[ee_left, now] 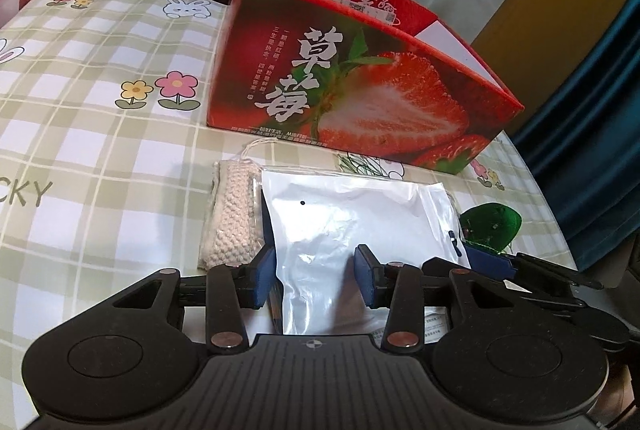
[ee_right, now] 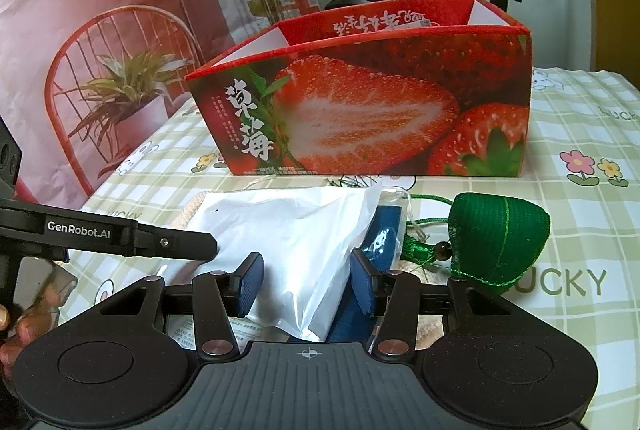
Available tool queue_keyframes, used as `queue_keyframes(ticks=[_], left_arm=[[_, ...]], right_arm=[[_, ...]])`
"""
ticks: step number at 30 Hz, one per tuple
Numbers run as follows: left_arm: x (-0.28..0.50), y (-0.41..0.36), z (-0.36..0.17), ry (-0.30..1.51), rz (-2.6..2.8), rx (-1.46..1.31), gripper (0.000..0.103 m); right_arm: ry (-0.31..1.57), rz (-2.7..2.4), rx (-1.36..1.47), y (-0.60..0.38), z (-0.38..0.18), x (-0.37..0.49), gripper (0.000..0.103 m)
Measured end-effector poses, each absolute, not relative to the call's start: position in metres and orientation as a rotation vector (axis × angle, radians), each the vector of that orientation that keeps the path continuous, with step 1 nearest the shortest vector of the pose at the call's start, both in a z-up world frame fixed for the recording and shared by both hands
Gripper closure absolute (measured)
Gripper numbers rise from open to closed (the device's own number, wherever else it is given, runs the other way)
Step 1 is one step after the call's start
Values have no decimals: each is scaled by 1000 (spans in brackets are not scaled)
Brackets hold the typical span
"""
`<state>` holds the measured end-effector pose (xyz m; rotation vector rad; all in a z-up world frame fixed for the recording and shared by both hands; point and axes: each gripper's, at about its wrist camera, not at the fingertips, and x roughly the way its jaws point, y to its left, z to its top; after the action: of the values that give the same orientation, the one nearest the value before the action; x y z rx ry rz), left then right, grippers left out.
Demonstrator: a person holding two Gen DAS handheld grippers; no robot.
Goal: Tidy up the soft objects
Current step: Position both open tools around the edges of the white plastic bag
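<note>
Hardly started, I'd say: the white pouch (ee_left: 360, 226), knit bag (ee_left: 234, 218) and green sachet (ee_right: 496, 236) lie on the table before the box (ee_right: 360, 102). Both grippers, left (ee_left: 316, 280) and right (ee_right: 308, 282), hover fingers apart around the pouch.

Left gripper (ee_left: 315, 276) and right gripper (ee_right: 307, 286) sit low, side by side, jaws parted, pointing forward, angled toward each other.

Bright even indoor light, soft shadows, sharp centre, fisheye-bent edges
</note>
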<state>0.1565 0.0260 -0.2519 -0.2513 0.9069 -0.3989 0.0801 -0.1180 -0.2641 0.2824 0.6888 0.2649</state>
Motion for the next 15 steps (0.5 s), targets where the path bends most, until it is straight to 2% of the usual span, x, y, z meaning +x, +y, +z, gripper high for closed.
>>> queue_keyframes(ticks=[9,15], left_arm=[[156,27,-255,911,-417,-265,57],[150,30,-252,904,-429,-279,58]], right_arm=[[701,251,307,-120,-264,85,58],[708,259,317,-121,-261,85,64]])
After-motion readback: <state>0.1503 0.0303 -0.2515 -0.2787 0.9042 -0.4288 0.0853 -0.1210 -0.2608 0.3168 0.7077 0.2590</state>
